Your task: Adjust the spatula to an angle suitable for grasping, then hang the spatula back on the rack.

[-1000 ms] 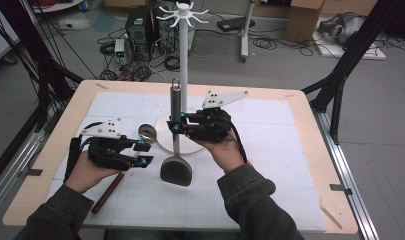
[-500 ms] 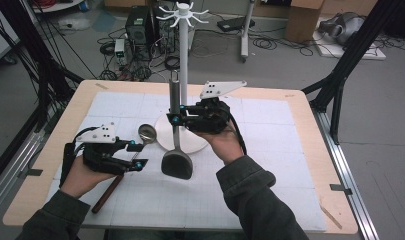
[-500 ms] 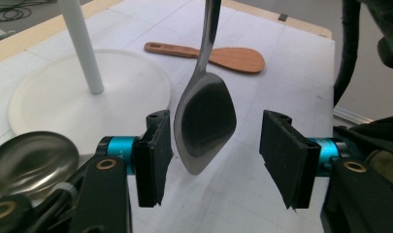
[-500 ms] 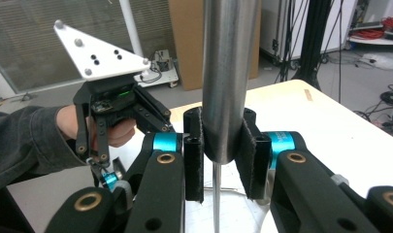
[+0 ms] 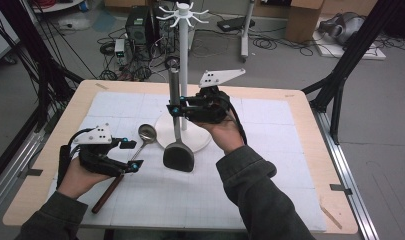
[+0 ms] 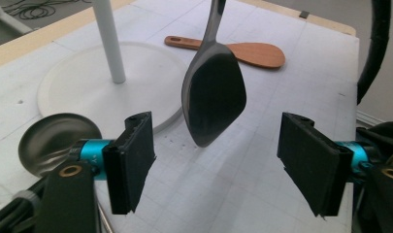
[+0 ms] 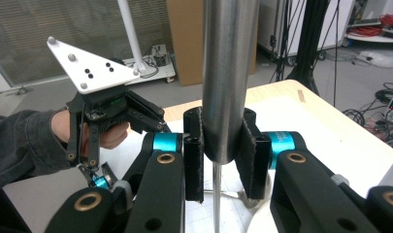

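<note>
Black spatula [image 5: 178, 156] hangs upright, metal handle clamped between right gripper [image 5: 176, 110] pads, blade now lifted just off the mat beside the white rack base [image 5: 200, 137]. Looks ready for hanging. Left gripper [image 5: 131, 155] jaws have just been opening, now wide and empty, ladle [image 5: 147, 134] released just beside them; hand low, right hand raised.

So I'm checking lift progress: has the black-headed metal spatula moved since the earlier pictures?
Yes. The black-headed metal spatula, clamped in the right hand-held gripper, has risen: its handle top now reaches higher up the white stand pole.
</note>
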Demonstrator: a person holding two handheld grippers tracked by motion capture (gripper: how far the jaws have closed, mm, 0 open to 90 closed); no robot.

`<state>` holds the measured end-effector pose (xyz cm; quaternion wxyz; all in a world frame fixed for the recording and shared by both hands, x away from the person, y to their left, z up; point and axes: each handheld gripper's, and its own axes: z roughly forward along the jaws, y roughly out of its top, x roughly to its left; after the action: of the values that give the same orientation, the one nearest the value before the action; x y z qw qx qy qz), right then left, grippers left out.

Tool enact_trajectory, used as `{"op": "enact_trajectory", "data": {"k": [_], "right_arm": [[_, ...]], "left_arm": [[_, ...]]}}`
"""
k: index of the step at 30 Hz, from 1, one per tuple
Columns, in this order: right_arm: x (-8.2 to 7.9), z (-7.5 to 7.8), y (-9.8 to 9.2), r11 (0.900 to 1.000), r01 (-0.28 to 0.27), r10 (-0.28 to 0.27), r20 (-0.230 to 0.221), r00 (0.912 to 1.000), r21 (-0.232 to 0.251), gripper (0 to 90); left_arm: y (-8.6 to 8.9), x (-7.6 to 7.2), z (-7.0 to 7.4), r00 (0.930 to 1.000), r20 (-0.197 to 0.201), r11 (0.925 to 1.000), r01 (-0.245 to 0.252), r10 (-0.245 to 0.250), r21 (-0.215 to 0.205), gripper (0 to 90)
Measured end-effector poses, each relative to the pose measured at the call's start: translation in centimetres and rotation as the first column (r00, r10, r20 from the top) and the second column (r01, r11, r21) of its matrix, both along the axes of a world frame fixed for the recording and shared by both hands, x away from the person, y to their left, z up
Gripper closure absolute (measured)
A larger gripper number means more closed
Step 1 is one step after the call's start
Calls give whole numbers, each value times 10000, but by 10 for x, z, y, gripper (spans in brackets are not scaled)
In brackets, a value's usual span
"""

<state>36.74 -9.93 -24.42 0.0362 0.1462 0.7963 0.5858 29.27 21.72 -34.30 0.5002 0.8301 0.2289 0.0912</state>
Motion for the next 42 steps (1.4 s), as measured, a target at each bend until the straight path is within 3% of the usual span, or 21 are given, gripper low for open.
{"op": "enact_trajectory", "data": {"k": [10,29,42], "right_arm": [[10,10,4,10000,24,-24,14,10000,-77,756],[32,42,13,9990,165,-153,283,9995,-404,756],[53,47,14,9967,654,-652,52,9979,-471,755]], "left_arm": [[4,2,-3,9992,25,9992,-391,391,53,179],[7,3,-3,9989,63,9989,-460,460,-35,170],[9,2,-2,9988,48,9987,-495,496,-156,168]]}}
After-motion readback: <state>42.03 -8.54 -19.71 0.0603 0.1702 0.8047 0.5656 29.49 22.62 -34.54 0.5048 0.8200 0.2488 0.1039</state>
